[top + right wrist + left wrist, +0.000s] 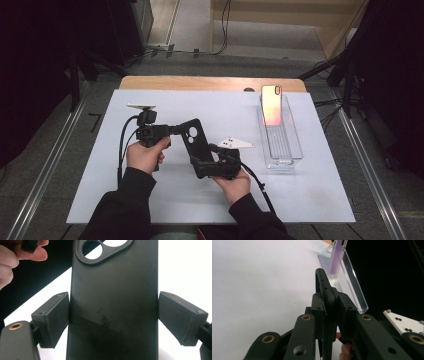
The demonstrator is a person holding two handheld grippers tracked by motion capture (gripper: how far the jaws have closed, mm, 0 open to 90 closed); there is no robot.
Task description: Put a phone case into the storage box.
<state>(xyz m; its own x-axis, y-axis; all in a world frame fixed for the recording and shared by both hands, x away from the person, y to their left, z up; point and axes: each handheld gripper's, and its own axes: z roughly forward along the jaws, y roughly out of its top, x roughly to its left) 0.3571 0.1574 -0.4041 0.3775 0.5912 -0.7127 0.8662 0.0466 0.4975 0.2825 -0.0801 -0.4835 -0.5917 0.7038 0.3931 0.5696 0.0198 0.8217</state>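
Observation:
A black phone case with a round camera cut-out hangs tilted above the white table, between my two grippers. My left gripper comes in from the left and is shut on the case's upper edge. In the left gripper view its jaws clamp the thin rim of the case. My right gripper is at the case's lower end. In the right gripper view its pads flank the two long edges of the case, right up against them but not visibly pressing.
A clear plastic tray lies at the right of the white sheet, with a phone standing upright at its far end. Both appear in the left gripper view, the tray and the phone. A hand is at the top left.

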